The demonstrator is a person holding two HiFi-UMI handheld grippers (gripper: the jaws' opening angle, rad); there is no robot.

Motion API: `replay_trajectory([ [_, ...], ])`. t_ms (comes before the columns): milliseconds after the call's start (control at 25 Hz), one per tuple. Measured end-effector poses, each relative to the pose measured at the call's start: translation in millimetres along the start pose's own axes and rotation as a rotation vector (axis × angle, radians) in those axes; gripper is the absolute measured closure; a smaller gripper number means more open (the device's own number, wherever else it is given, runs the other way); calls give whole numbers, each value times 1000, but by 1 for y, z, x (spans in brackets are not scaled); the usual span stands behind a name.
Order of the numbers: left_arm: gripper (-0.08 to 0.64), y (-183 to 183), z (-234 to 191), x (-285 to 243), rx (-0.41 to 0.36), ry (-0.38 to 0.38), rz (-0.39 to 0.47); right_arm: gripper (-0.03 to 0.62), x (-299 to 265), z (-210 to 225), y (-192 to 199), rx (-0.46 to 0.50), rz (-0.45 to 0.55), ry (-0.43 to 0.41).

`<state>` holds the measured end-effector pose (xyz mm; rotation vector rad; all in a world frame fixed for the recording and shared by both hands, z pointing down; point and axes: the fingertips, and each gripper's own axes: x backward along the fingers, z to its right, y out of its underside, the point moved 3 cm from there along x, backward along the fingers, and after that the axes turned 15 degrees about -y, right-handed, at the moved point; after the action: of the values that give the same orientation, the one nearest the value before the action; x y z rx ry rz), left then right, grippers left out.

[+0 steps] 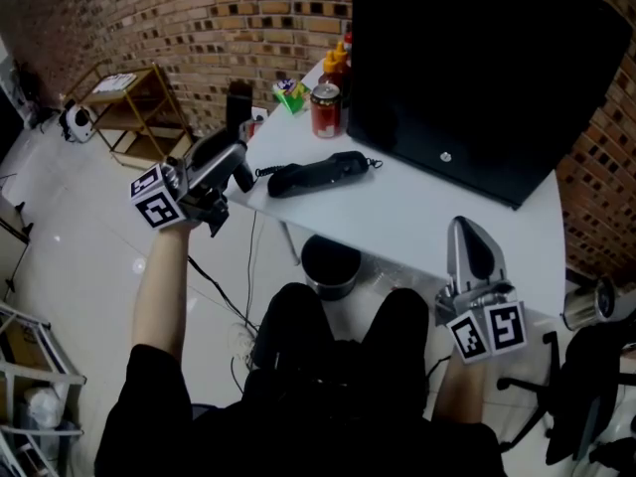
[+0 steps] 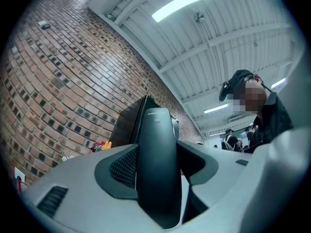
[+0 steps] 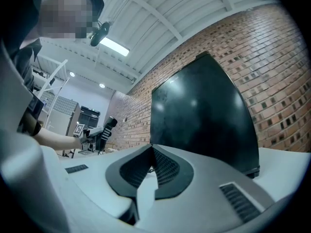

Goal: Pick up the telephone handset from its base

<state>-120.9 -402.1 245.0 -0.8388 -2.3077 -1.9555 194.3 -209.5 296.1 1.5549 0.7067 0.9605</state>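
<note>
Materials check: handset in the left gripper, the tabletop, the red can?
The handset looks like moulded black plastic, semi-gloss: smooth curved shell, soft highlights. The table seems to have a white laminate or painted top, smooth with a low sheen; its core is hidden. The can is probably metal: silvery lid, red printed wall.

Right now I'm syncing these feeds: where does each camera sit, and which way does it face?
Head view: on the person's head, facing steeply down at the table; legs, both forearms, left gripper and right gripper show.
Left gripper view: rides the left gripper, looks up along jaws shut on the handset toward the monitor; the person's head shows.
Right gripper view: rides the right gripper, looks along its shut jaws toward the monitor; left forearm shows.
Shared: the monitor appears in all three.
</note>
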Motion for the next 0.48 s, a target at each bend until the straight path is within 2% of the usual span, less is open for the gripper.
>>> replay_trajectory([
  [360,307,3,-4,-3,8,5,2,584,12,9,2,-18,22,54],
  [480,307,6,-7,-2,17,-10,-2,584,16,5,9,-37,-3,53],
])
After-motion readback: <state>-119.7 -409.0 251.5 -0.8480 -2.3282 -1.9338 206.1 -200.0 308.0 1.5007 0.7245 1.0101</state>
